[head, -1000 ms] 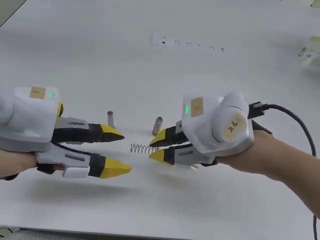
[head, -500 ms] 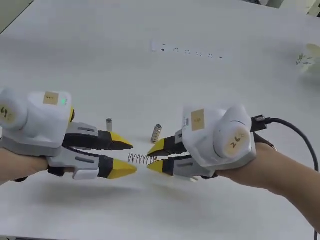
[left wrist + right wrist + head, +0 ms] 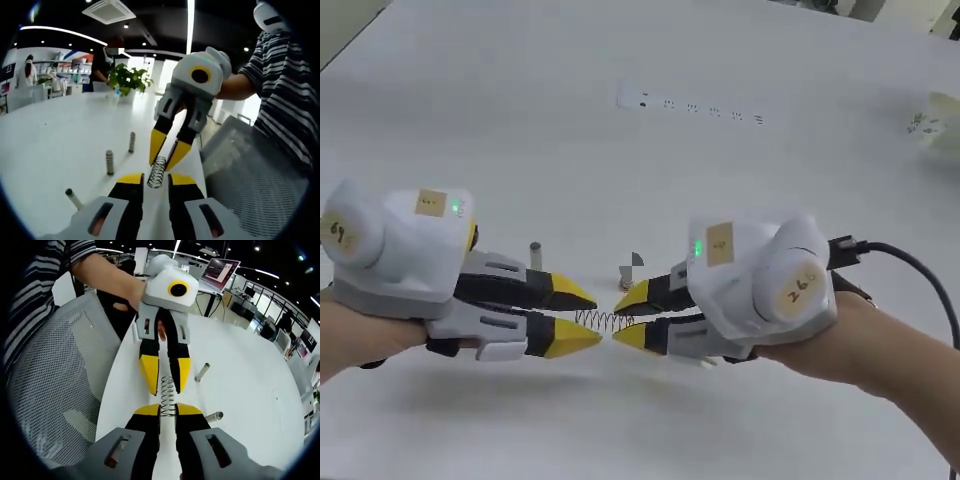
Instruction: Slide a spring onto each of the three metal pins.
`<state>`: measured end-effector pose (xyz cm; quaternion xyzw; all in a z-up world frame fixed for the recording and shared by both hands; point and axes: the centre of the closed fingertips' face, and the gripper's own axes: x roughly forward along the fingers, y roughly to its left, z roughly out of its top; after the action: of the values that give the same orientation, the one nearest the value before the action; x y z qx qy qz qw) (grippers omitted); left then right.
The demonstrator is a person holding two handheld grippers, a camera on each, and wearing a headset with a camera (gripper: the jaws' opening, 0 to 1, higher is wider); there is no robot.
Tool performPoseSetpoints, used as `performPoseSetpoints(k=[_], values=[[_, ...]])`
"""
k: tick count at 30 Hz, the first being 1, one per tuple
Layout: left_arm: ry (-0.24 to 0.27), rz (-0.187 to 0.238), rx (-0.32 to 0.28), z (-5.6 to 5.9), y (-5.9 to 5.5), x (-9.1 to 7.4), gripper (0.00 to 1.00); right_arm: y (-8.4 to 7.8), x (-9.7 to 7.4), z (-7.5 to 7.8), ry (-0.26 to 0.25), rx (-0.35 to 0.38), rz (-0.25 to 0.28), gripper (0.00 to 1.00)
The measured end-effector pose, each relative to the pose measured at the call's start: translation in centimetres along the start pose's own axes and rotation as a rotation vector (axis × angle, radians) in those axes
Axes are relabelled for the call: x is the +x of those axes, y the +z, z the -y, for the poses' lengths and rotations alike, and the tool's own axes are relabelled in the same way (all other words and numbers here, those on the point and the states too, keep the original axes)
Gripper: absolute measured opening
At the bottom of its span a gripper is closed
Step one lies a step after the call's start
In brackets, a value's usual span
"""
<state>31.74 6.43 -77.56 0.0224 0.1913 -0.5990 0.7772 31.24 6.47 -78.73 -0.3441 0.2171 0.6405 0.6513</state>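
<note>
While the right gripper point(image 3: 620, 317) clamps one end of the thin coiled steel spring point(image 3: 607, 320), held level just above the white workbench point(image 3: 520, 120), the left gripper point(image 3: 594, 318) brackets the free end, jaws apart; it should close gently, without crushing coils, before steering toward the bare silver metal pin point(image 3: 72, 197); a second ago those jaws hung short of the spring.
</note>
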Motion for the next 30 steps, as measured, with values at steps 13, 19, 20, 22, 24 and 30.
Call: performPoseSetpoints(k=[13,19,20,22,24,30], values=[[-0.007,0.003,0.006,0.01,0.06,0.10,0.05,0.22,-0.08,0.00,-0.005,-0.002,0.008,0.08],[-0.022,0.011,0.007,0.28,0.19,0.17,0.04,0.05,-0.04,-0.12,-0.001,0.002,0.008,0.08],[-0.023,0.011,0.007,0.27,0.20,0.17,0.03,0.03,-0.04,-0.10,-0.002,0.001,0.007,0.08],[-0.026,0.013,0.018,0.28,0.23,0.18,0.03,0.03,-0.03,-0.07,-0.002,0.002,0.008,0.08],[-0.034,0.016,0.022,0.39,0.29,0.18,0.02,-0.05,-0.02,-0.03,-0.003,0.000,0.005,0.08],[-0.044,0.014,0.028,0.52,0.21,0.22,0.02,-0.08,-0.01,-0.19,0.001,0.015,0.015,0.08]])
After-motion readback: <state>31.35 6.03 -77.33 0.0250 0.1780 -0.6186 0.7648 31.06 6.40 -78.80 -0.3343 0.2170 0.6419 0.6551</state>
